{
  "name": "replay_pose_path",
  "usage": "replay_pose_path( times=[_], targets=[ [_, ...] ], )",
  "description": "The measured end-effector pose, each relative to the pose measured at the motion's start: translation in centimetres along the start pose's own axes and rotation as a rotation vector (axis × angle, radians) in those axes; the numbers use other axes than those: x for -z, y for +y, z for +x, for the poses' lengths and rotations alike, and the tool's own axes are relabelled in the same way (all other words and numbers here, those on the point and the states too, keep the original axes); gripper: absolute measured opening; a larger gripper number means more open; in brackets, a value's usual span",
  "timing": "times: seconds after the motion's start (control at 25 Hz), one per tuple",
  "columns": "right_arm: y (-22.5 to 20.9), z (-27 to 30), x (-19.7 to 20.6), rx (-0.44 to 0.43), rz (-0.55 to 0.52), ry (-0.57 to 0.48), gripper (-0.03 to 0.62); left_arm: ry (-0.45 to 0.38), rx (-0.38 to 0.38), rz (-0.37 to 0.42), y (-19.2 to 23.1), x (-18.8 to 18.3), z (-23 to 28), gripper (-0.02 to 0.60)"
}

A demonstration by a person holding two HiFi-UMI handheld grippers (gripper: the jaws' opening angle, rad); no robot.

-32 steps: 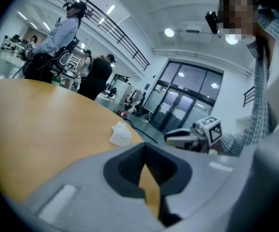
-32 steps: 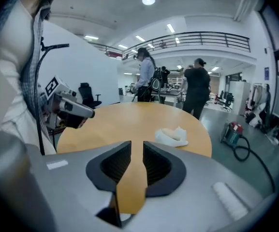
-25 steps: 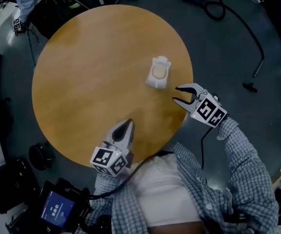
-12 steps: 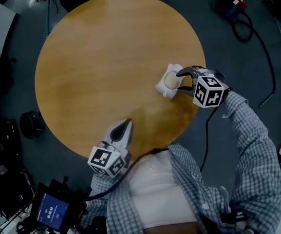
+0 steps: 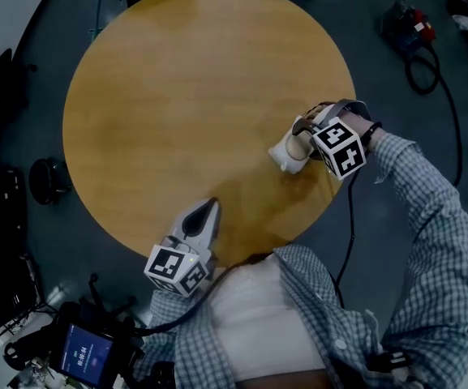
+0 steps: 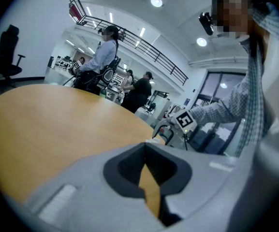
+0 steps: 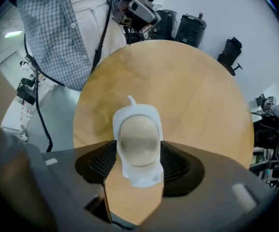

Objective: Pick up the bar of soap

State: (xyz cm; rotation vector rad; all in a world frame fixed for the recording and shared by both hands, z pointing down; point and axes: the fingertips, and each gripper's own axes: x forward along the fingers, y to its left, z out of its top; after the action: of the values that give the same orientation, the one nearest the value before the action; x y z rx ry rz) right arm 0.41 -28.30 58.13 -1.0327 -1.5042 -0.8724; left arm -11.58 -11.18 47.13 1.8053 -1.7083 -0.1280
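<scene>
Right gripper (image 5: 300, 136) is opening its jaws, one on each side of the bar of soap (image 7: 138, 140). The soap lies in a white dish (image 7: 142, 176) at the table's (image 5: 177, 96) right edge. Left gripper (image 5: 204, 215), lower centre, is closed and empty.

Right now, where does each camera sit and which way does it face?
Head view: on the person's head, looking steeply down on the round wooden table; left gripper, right gripper, checked sleeves, torso show.
Left gripper view: rides the left gripper, jaws together, looking across the table toward the right gripper.
Right gripper view: along its opening jaws, either side of the beige bar of soap in its white dish, toward the person's torso.
Shared: all show the table; head and right gripper views show the soap.
</scene>
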Motion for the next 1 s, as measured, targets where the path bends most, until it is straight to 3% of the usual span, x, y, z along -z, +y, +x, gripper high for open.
replay_pose_path(
  times=[0.2, 0.6, 0.8, 1.0],
  targets=[
    [0.0, 1.1, -0.3, -0.087, -0.078, 0.02, 0.29, 0.0, -0.03, -0.016, 0.5, -0.3, -0.2, -0.002],
    [-0.1, 1.7, -0.9, -0.188, -0.089, 0.022, 0.286, -0.024, -0.034, -0.017, 1.4, 0.1, -1.0, -0.002],
    [0.2, 2.1, -0.5, -0.21, 0.031, -0.011, 0.27, -0.023, -0.018, -0.013, 1.2, 0.2, -0.9, -0.002],
    [-0.4, 0.7, -0.1, -0.139, 0.205, -0.101, 0.258, -0.022, -0.002, -0.012, 0.6, 0.0, -0.6, -0.002]
  ],
)
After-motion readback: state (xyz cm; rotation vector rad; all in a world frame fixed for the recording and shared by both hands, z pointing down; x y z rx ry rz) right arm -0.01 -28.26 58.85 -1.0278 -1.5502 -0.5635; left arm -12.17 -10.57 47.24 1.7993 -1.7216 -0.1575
